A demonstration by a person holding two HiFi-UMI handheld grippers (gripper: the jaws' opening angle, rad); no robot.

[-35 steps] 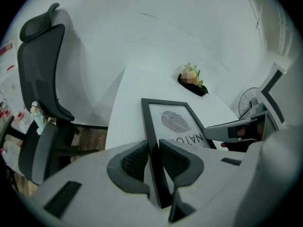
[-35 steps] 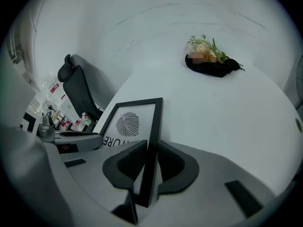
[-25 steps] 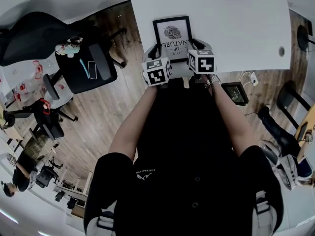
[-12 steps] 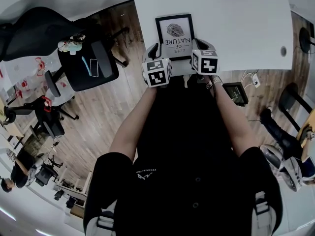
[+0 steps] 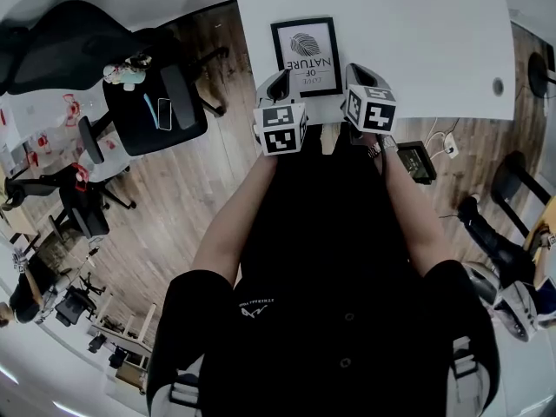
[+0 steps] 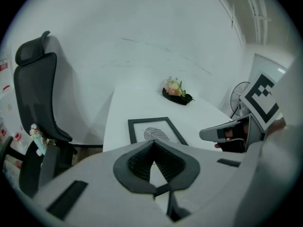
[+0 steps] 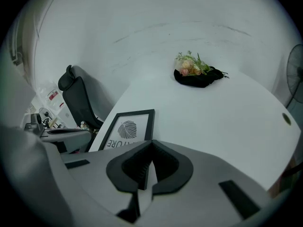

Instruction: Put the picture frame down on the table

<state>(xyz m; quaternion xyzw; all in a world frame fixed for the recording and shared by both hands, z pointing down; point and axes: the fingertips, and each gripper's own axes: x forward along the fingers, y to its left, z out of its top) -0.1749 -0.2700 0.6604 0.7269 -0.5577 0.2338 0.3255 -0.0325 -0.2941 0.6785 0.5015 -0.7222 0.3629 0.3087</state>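
I read left tongs (image 6: 152,144) clenched, nothing in them | right tongs (image 7: 150,144) likewise clenched and bare | picture frame (image 5: 305,56) lies flat, print up, on the white worktop (image 5: 426,50) just ahead of both tongs, neither gripping it | flowers (image 7: 191,64) on a dark cloth (image 7: 204,79) sit far beyond the tongs

- Black office chair (image 5: 152,102), left of head view, on wooden floor (image 5: 182,207).
- Flowers (image 7: 193,64) on dark base, upper centre, right gripper view.
- Fan (image 6: 238,100), right edge, left gripper view.
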